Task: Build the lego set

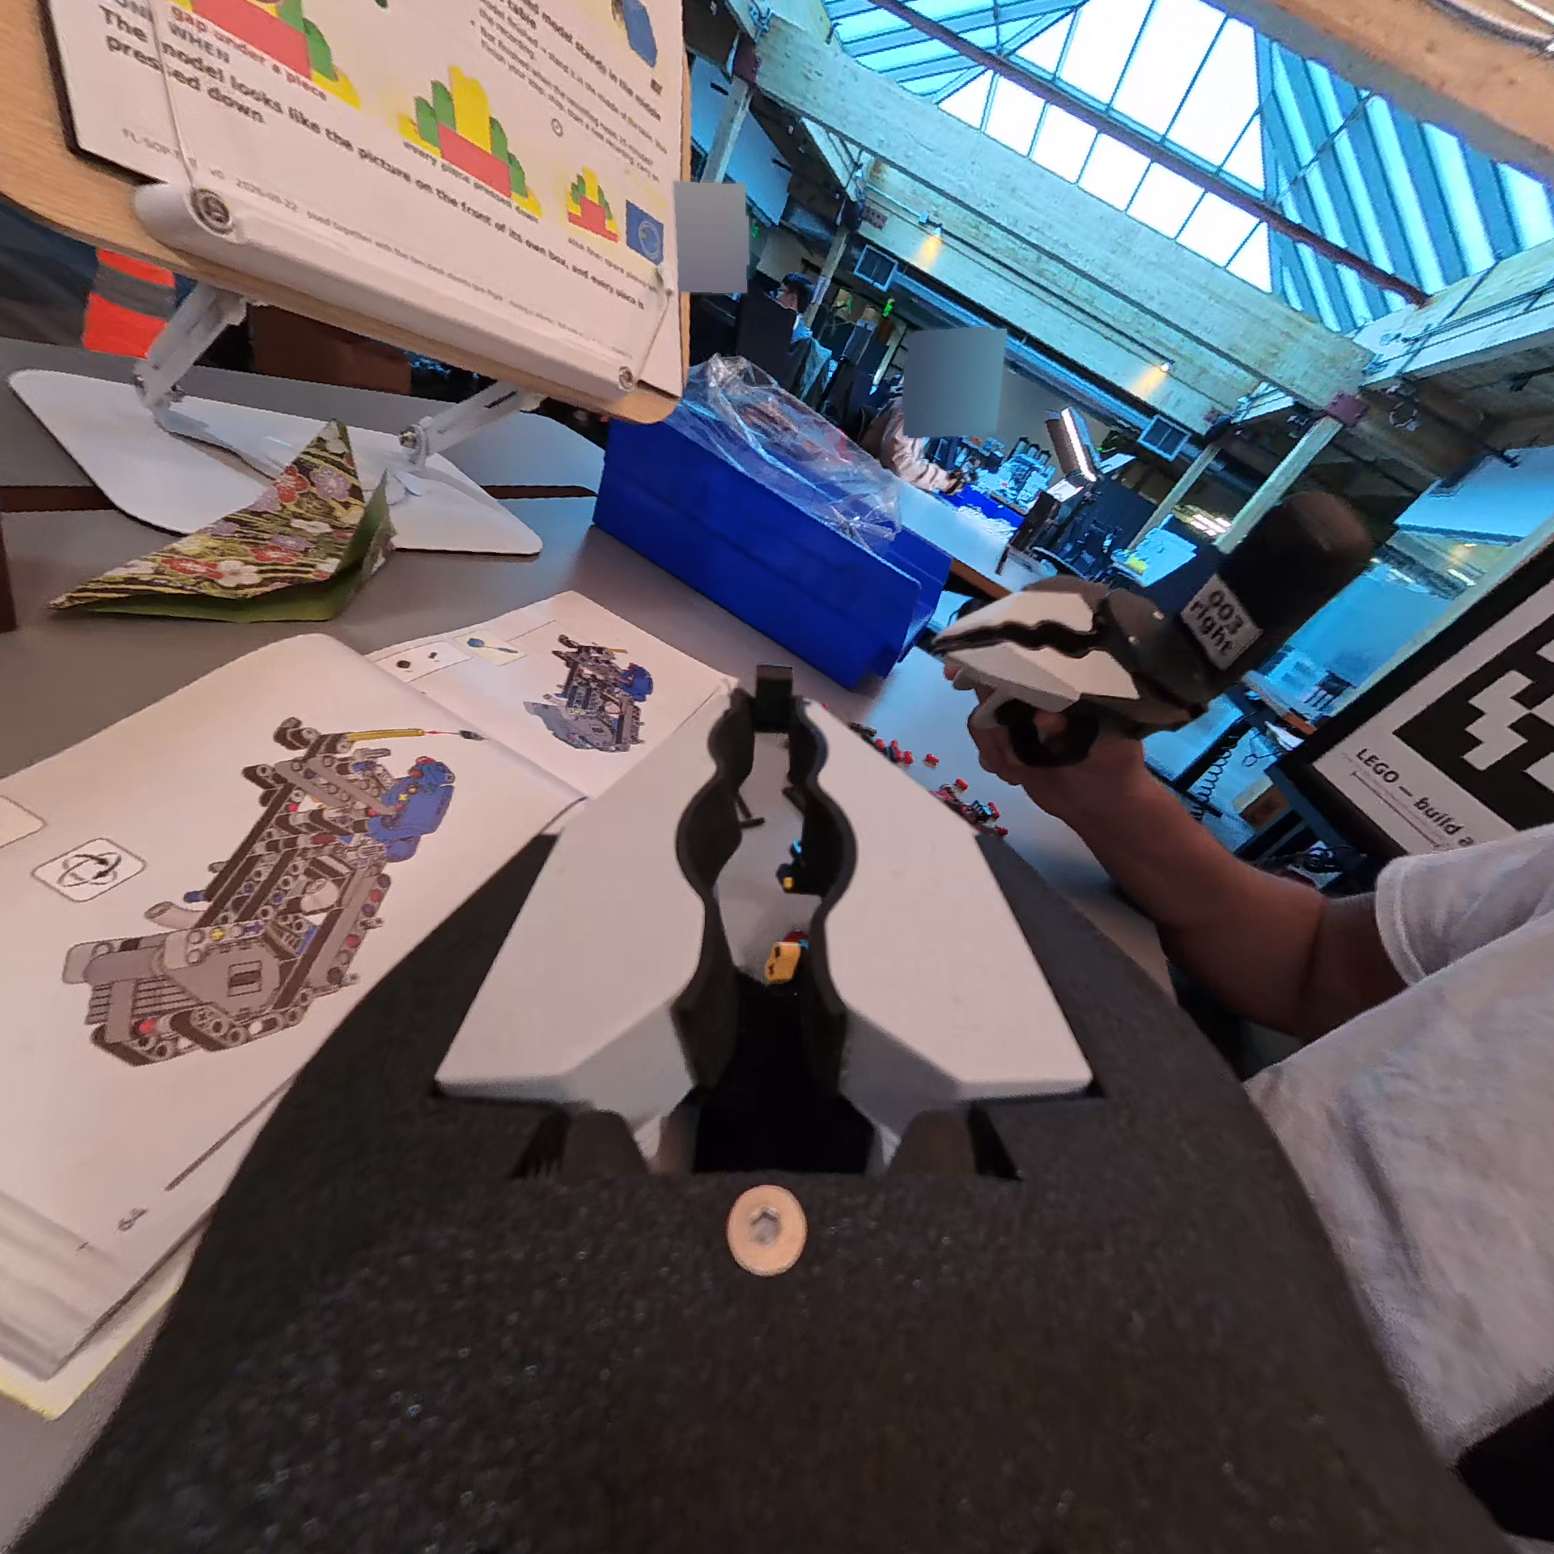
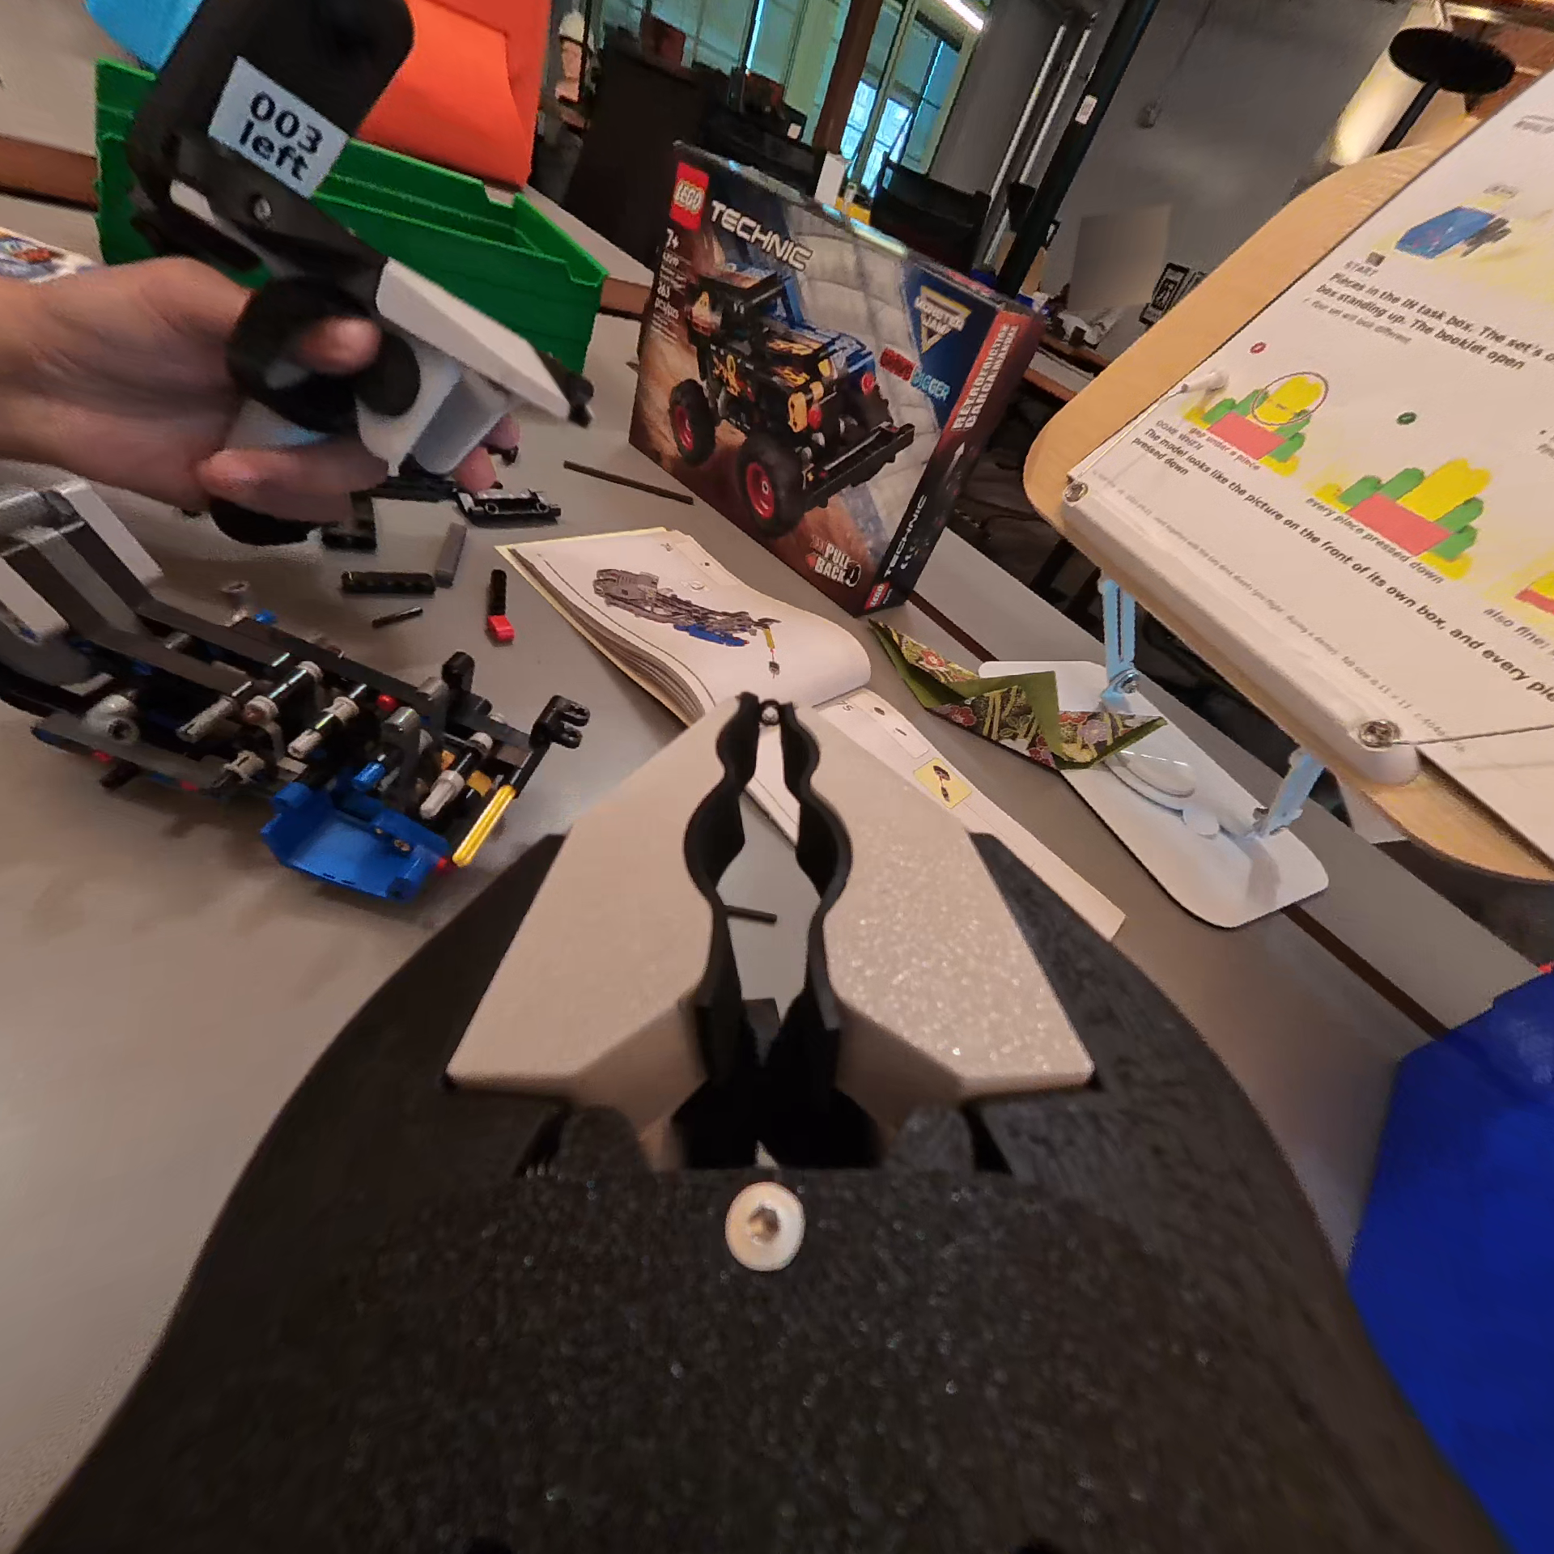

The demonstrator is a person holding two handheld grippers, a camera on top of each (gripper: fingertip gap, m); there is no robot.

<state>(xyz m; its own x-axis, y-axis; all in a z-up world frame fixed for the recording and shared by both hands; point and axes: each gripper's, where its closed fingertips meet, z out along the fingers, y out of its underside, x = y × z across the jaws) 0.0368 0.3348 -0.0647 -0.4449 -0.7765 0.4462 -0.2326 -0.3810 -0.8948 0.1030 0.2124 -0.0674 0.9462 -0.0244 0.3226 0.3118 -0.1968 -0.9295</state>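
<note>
The partly built lego model of black beams, grey pins and a blue plastic end block [image 2: 277, 740] is lying on its side on the grey table [image 2: 210, 1051], at the left of the right wrist view, with a yellow rod [image 2: 483, 824] sticking out beside the blue block. Loose black and red lego pieces [image 2: 471, 572] are lying scattered just beyond it. The open instruction booklet of white printed pages [image 2: 698, 622] is lying between the model and the upright printed cardboard set box [image 2: 828, 395].

The left gripper [image 1: 774, 715] is hanging above the booklet [image 1: 252, 883], tilted downward, its white fingers nearly together and pinching a small black lego piece [image 1: 772, 694] at the tips. The person's left hand [image 2: 126, 378] is wrapped around its black handle, raised above the loose pieces.

The right gripper [image 2: 767, 710] is pointing toward the booklet, its fingertips closed on a tiny round pale piece [image 2: 769, 715]. The right hand [image 1: 1034, 757] is gripping the trigger, forearm stretched over the table.

A blue plastic bin [image 1: 757, 538] and a wooden board on a white stand [image 2: 1219, 757] are standing farther out
</note>
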